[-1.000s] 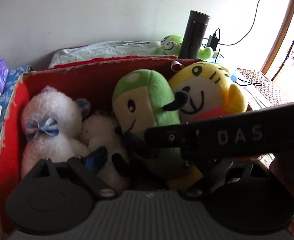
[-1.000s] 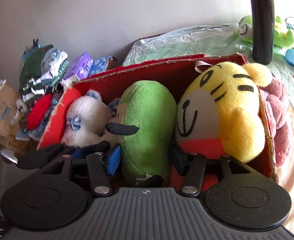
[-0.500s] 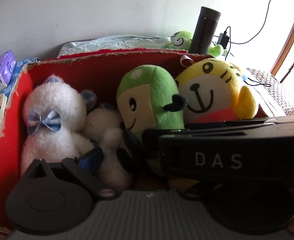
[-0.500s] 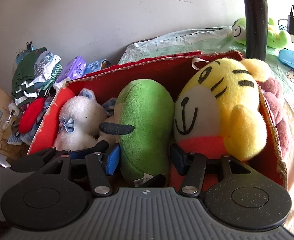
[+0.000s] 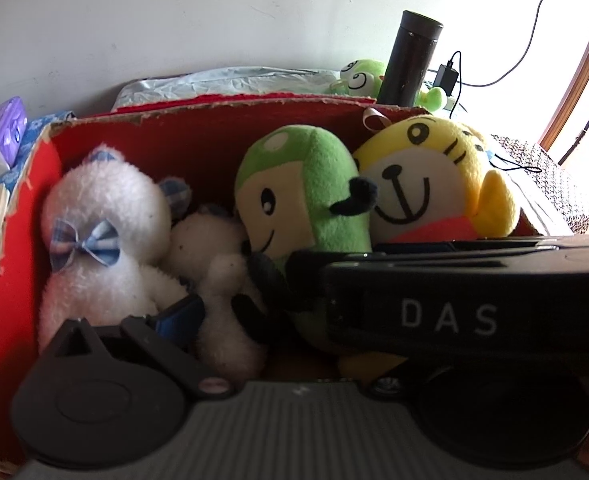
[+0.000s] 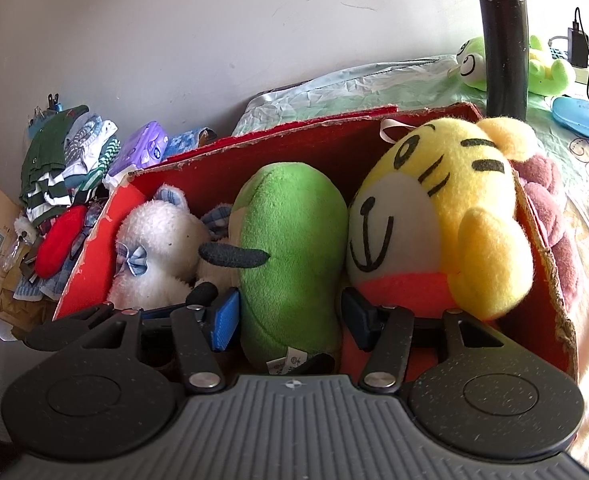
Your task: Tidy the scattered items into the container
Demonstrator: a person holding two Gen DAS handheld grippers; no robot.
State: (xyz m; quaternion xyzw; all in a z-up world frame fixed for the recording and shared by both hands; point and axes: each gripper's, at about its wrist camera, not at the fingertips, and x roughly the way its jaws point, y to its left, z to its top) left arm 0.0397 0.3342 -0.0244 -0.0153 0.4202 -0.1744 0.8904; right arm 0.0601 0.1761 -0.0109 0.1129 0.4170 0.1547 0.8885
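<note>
A red cardboard box holds a white bear with a blue bow, a small white plush, a green plush and a yellow tiger plush. My right gripper is open with its blue pads either side of the green plush's lower body. My left gripper is at the box's front by the small white plush; its right finger is hidden behind the right gripper's black body.
A black flask and a green frog plush stand behind the box. A pink plush lies outside the box's right wall. Folded clothes and a purple pack sit at the left.
Both grippers have pulled back slightly from the box. The right gripper's body has slid lower across the left wrist view. The toys have not moved.
</note>
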